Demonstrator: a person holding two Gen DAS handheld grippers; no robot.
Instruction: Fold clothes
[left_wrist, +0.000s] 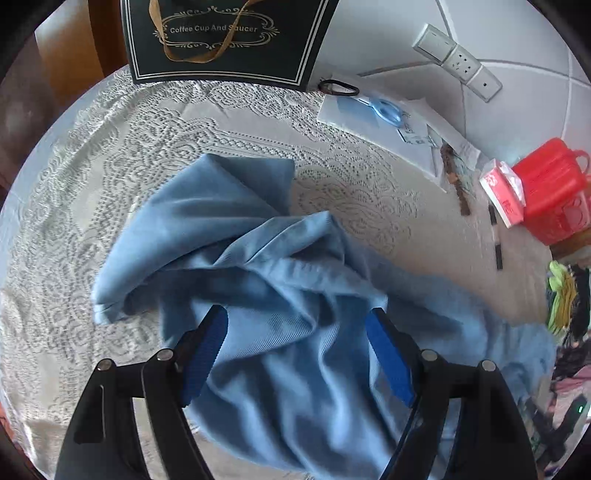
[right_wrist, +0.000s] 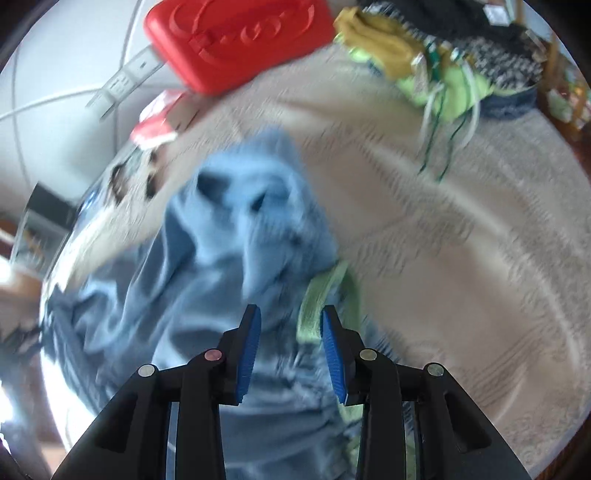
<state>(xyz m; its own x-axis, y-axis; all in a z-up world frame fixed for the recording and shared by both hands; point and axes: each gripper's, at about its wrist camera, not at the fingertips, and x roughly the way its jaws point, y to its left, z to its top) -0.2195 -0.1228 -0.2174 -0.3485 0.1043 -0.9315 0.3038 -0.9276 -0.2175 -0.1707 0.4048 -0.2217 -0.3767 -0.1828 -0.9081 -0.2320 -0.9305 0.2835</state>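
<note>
A crumpled light-blue garment (left_wrist: 280, 295) is seen lying on the desk (left_wrist: 92, 184), which is covered by a white lace tablecloth (left_wrist: 147, 140); in the left wrist view it fills the centre and lower right of the frame. The left gripper (left_wrist: 295, 317) is held over the garment with its jaws spread wide apart, and nothing is clasped between the blue pads (left_wrist: 205, 354).

In the right wrist view, which is blurred, the same garment (right_wrist: 236, 236) is found at the centre and lower left. The right gripper (right_wrist: 291, 314) is shown with its jaws partly apart, a clear gap being left between them. A pale green strip of fabric (right_wrist: 314, 299) is seen just beside the right-hand pad, but whether it is touched cannot be told.

Containers are ranged along the far edge of the desk. A black gift box (left_wrist: 229, 40) lettered "Coffee Cup And Saucer", with a gold ribbon (left_wrist: 192, 44) across its face, stands at the upper centre of the left view; its contents are hidden. A red plastic case (left_wrist: 550, 188) is shut at the right edge, and a small red-and-white carton (left_wrist: 504, 192) rests against it. Papers (left_wrist: 388, 122) with a blue object lie at the upper right, and a black hair tie (left_wrist: 338, 88) lies near them. A white power strip (left_wrist: 456, 61) is seen on the wall behind. Yellow and green cloth (right_wrist: 417, 59) is heaped at the upper right of the right view.
</note>
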